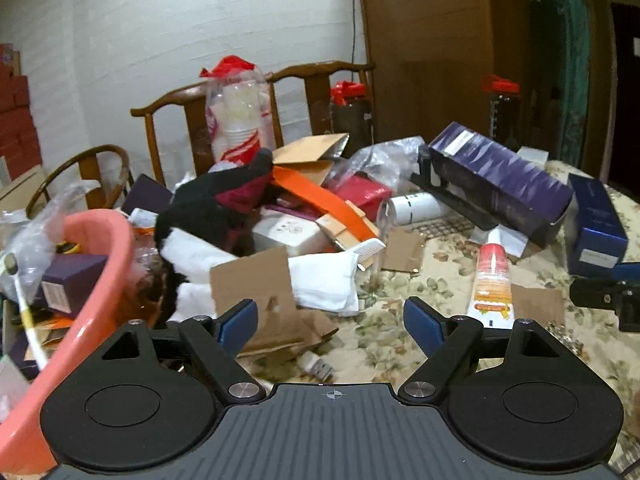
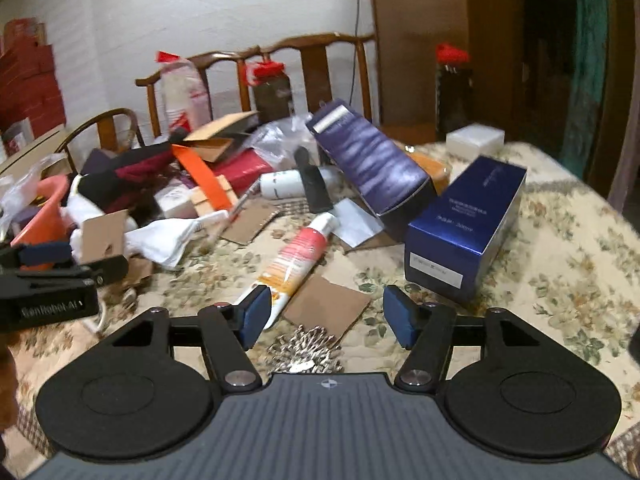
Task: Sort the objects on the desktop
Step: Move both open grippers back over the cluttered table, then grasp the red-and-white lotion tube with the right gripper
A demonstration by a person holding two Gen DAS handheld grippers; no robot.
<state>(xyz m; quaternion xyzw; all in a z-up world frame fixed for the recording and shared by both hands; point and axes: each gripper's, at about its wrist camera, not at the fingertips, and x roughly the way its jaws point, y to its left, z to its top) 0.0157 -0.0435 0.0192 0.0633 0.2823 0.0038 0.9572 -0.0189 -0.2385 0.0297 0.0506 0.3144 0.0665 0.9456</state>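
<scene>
Left gripper (image 1: 331, 318): fingers wide, empty, low centre of frame, over cardboard scraps. Right gripper (image 2: 326, 312): fingers wide, empty, low centre, above a metal chain (image 2: 308, 350).

Items on table (image 2: 560, 264): tube (image 2: 298, 258), one, centre; blue box (image 2: 466, 220), one, right of centre; purple box (image 2: 374, 166), one, propped on clutter; pink basin (image 1: 80, 300), one, lower left; cardboard scraps, several, count uncertain.

Risk, judged: the tube may roll from a shallow pinch; the propped purple box may slide if the pile beneath is disturbed.

Tube (image 2: 296, 256) lies left of box (image 2: 464, 220), seemingly apart.
</scene>
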